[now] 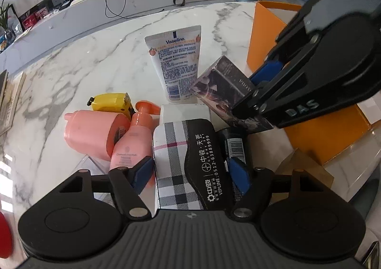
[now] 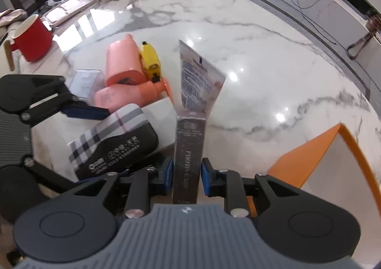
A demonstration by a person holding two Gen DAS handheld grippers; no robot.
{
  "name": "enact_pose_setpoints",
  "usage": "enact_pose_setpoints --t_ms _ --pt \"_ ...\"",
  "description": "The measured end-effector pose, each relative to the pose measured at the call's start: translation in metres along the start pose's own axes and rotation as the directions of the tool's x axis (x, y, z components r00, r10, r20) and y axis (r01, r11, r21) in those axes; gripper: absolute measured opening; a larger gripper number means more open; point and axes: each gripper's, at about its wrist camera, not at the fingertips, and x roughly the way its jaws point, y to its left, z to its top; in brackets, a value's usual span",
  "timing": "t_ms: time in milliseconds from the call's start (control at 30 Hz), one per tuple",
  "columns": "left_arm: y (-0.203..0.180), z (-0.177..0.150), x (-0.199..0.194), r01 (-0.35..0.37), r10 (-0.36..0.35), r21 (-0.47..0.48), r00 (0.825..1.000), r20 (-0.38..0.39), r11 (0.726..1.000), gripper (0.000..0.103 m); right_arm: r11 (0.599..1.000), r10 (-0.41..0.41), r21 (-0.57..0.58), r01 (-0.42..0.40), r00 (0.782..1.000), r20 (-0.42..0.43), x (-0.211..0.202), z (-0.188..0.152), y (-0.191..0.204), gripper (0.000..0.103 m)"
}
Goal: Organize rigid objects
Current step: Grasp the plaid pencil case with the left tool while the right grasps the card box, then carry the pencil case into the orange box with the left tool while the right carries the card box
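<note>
Between the blue pads of the right claw [image 2: 186, 177] sits a slim dark carton [image 2: 188, 157], a printed cardboard box with pale lettering down its face. Both pads press on its long narrow sides near the end closest to the camera, so the right claw is clenched on it. The left wrist view shows the same carton [image 1: 222, 89] tilted and clear of the tabletop [image 1: 100, 59], above the pile and just in front of the Vaseline tube [image 1: 175, 64].

It looks light and stiff, a thin-walled box that would probably dent under a hard squeeze and whose glossy print could slip between the pads. Held near one end, it may swing if the wrist turns quickly; a hold nearer the middle would likely be steadier.

Beside it the left claw [image 1: 190, 175] is released, its pads standing wide on either side of a plaid case [image 1: 171, 157] with a black printed band. Whether either pad touches the case cannot be told. That case looks rigid and broader than the carton, best taken across its short width.

Further out lie a pink pump bottle [image 1: 129, 140], a pink jar [image 1: 91, 134] on its side, a yellow tape measure [image 1: 110, 102] and a white box [image 1: 184, 113], all crowded together. An open orange box [image 2: 316, 157] stands near the carton's right, a likely destination. A red mug [image 2: 32, 41] stands well apart.
</note>
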Motion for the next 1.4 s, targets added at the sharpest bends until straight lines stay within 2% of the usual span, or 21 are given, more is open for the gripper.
enact_pose_setpoints --t_ms 33,200,233,333,533,767,967,1100,1200,1300,1400 --pt "0.000 0.000 0.000 0.009 -0.009 -0.003 1.000 0.004 1.000 0.080 1.000 -0.002 0.011 0.002 1.000 0.007 0.002 -0.001 0.000 0.024" --pt "0.000 -0.002 -0.001 0.013 -0.013 -0.007 1.000 0.016 1.000 0.079 0.998 -0.010 0.056 0.008 0.999 0.040 0.007 0.002 -0.006 0.029" --pt "0.001 -0.002 -0.001 0.014 -0.014 -0.013 1.000 0.017 1.000 0.079 0.998 -0.013 0.068 0.010 0.999 0.043 0.009 0.004 -0.008 0.022" --pt "0.003 -0.003 -0.004 0.018 -0.018 -0.029 1.000 0.023 0.999 0.079 0.994 -0.018 0.112 0.012 0.998 0.054 0.007 0.004 -0.010 0.022" --pt "0.007 -0.004 -0.016 -0.003 0.007 -0.065 0.998 0.060 0.998 0.079 0.991 -0.057 0.126 0.039 0.989 0.138 -0.020 -0.001 -0.006 0.022" --pt "-0.001 0.011 -0.049 -0.006 0.015 -0.063 0.991 0.131 0.998 0.079 0.986 -0.098 0.158 0.058 0.962 0.256 -0.072 -0.003 -0.006 0.022" --pt "-0.028 0.039 -0.082 0.030 -0.026 -0.017 0.978 0.206 0.999 0.079 0.969 -0.189 0.215 0.125 0.931 0.313 -0.122 -0.021 -0.018 0.022" --pt "-0.053 0.060 -0.092 0.080 -0.082 0.018 0.967 0.242 0.997 0.079 0.948 -0.259 0.264 0.178 0.912 0.318 -0.149 -0.046 -0.034 0.022" --pt "-0.072 0.081 -0.088 0.134 -0.137 0.029 0.961 0.241 0.991 0.079 0.925 -0.313 0.310 0.222 0.905 0.288 -0.157 -0.070 -0.051 0.022" --pt "-0.091 0.100 -0.074 0.180 -0.183 0.036 0.958 0.219 0.983 0.079 0.899 -0.323 0.382 0.211 0.911 0.256 -0.156 -0.097 -0.072 0.022" --pt "-0.106 0.116 -0.051 0.185 -0.190 0.042 0.966 0.178 0.982 0.079 0.871 -0.322 0.451 0.195 0.920 0.225 -0.146 -0.116 -0.093 0.022"
